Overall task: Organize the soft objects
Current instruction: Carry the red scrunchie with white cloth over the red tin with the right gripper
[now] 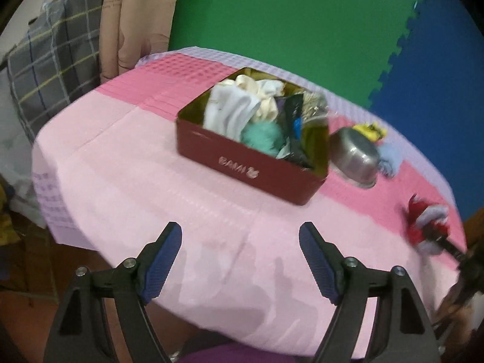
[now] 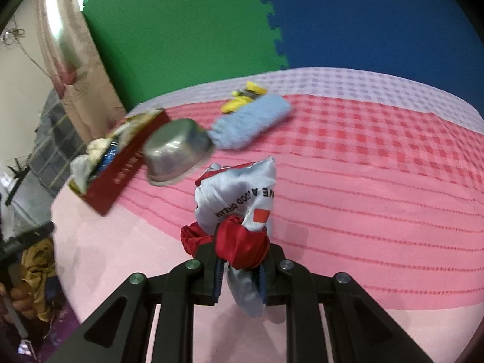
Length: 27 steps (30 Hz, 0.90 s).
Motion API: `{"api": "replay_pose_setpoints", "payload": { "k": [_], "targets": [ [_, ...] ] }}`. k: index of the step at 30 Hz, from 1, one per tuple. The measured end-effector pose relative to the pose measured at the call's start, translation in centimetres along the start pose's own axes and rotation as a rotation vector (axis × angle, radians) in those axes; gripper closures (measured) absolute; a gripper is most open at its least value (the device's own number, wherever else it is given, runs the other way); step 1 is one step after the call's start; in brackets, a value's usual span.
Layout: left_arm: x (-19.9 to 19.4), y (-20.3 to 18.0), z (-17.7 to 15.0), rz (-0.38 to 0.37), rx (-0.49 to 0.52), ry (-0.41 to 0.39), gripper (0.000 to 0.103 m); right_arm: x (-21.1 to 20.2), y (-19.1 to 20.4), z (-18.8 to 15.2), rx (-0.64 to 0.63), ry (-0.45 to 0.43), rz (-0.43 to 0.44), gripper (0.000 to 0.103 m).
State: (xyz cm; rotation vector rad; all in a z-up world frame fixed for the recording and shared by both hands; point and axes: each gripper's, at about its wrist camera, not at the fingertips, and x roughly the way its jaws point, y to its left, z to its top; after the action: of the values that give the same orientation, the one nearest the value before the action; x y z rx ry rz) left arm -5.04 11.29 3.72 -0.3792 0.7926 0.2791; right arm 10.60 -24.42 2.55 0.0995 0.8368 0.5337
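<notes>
Red box [image 1: 251, 163], pink checked cloth [image 2: 363, 166], silver bowl [image 2: 177, 151], blue towel [image 2: 251, 124].

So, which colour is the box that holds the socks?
Dark red, gold inside; the box shows best in the left wrist view.

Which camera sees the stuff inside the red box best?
The left wrist view. It looks down into the red box, showing white socks, a teal fluffy ball and a dark packet. The right wrist view shows the red box only blurred and side-on at the left, with scraps poking above its rim.
</notes>
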Motion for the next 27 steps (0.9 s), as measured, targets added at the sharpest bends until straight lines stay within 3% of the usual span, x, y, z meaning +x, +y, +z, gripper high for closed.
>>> {"api": "replay_pose_setpoints", "payload": {
  "k": [5, 10, 11, 13, 22, 27],
  "targets": [
    [-0.6, -0.3, -0.4, 0.075, 0.053, -0.018, 0.027, -1.3, 4.1, 2.8, -0.035, -0.025, 0.092, 0.085],
    [-0.8, 0.1, -0.4, 0.034, 0.029, 0.002, 0.027, -0.3, 10.4, 7.8, -0.092, -0.033, 0.207, 0.085],
    [-0.8, 0.2, -0.4, 0.022, 0.021, 0.007, 0.025, 0.2, 11.5, 8.7, -0.102, -0.029, 0.222, 0.085],
    [-0.9, 0.2, -0.4, 0.0, 0.009, 0.009, 0.011, 1.9, 14.3, 10.6, -0.125, -0.016, 0.255, 0.085],
    [-1.7, 0.3, 0.2, -0.012, 0.029, -0.019, 0.003, 12.1, 22.9, 15.3, -0.167, 0.103, 0.25, 0.085],
    [-0.5, 2.1, 0.9, 0.016, -0.038, 0.034, 0.003, 17.1, 24.9, 15.9, -0.184, 0.16, 0.198, 0.085]
  ]
}}
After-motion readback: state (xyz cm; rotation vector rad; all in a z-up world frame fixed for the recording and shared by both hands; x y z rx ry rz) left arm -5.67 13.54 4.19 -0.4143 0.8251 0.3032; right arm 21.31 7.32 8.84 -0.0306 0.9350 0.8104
